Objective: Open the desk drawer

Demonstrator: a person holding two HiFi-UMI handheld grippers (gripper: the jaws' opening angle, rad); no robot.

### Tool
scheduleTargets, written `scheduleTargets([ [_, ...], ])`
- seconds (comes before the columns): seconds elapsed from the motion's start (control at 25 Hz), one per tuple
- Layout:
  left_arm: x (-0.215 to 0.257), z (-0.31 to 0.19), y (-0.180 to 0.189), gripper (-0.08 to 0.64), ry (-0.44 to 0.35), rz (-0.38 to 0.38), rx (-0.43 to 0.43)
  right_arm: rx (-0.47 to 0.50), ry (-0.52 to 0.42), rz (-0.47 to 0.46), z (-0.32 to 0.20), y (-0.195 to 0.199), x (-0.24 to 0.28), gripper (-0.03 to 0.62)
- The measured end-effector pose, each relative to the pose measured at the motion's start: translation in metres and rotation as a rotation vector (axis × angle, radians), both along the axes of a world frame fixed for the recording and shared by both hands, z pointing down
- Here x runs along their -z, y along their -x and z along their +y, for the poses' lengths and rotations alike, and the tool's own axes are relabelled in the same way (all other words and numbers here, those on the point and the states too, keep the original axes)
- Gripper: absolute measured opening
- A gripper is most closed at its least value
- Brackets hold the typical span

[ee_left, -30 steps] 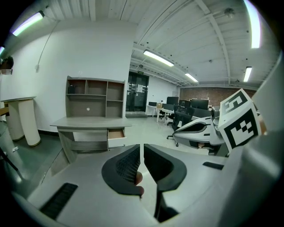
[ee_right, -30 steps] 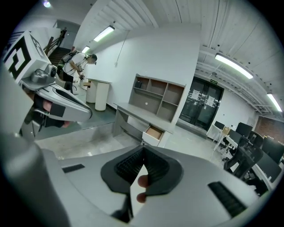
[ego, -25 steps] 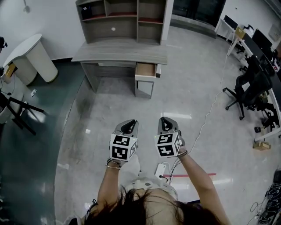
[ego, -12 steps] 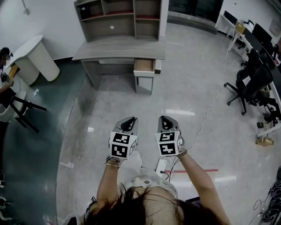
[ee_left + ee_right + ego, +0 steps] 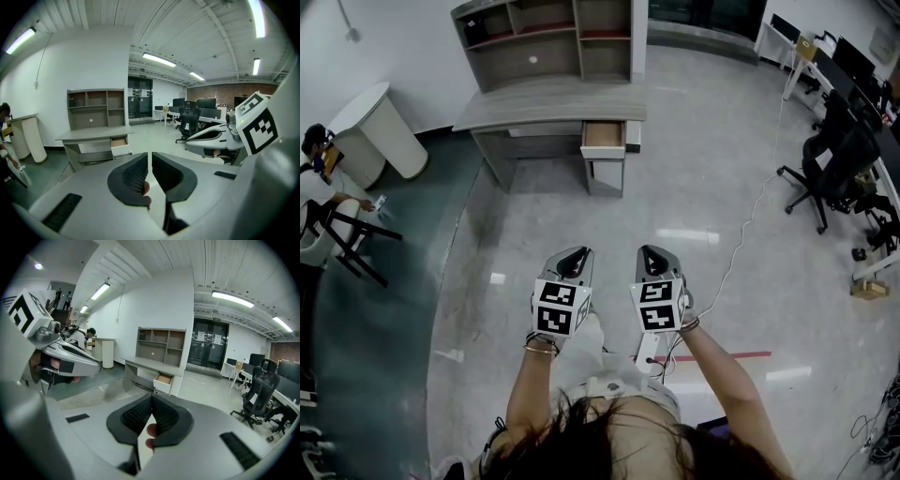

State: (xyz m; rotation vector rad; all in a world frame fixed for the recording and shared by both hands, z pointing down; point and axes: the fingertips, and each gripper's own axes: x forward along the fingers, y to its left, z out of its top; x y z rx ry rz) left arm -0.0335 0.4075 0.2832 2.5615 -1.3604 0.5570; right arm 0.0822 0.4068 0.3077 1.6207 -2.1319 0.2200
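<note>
The grey desk (image 5: 548,103) with a shelf hutch stands far ahead across the floor. Its top right drawer (image 5: 603,139) is pulled out, showing a brown inside. I see the same drawer (image 5: 120,142) in the left gripper view and the drawer (image 5: 163,378) in the right gripper view. My left gripper (image 5: 578,251) and right gripper (image 5: 649,249) are held side by side in the air, well short of the desk. The left gripper (image 5: 150,153) has its jaws drawn together to a thin slit, holding nothing. The right gripper (image 5: 151,397) is shut and empty.
A white rounded table (image 5: 370,117) and a seated person (image 5: 314,178) are at the left. Black office chairs (image 5: 825,173) and desks line the right side. A white cable (image 5: 741,253) runs across the floor to a power strip (image 5: 647,361) by my feet.
In the head view the desk has slid a little up and left and looks slightly smaller. A seated person has come into view at the left edge. Both grippers keep their pose.
</note>
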Motion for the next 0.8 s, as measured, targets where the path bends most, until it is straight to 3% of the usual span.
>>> scheduleTargets([
  [0.36,-0.004,-0.01,-0.01,0.035,0.007,0.009,-0.029,0.001,-0.009,-0.027,-0.007,-0.002,0.002,0.021],
  [0.8,-0.005,-0.064,-0.013,0.035,0.026,0.02,-0.054,0.006,-0.012,0.0,-0.054,0.0,0.002,0.021],
])
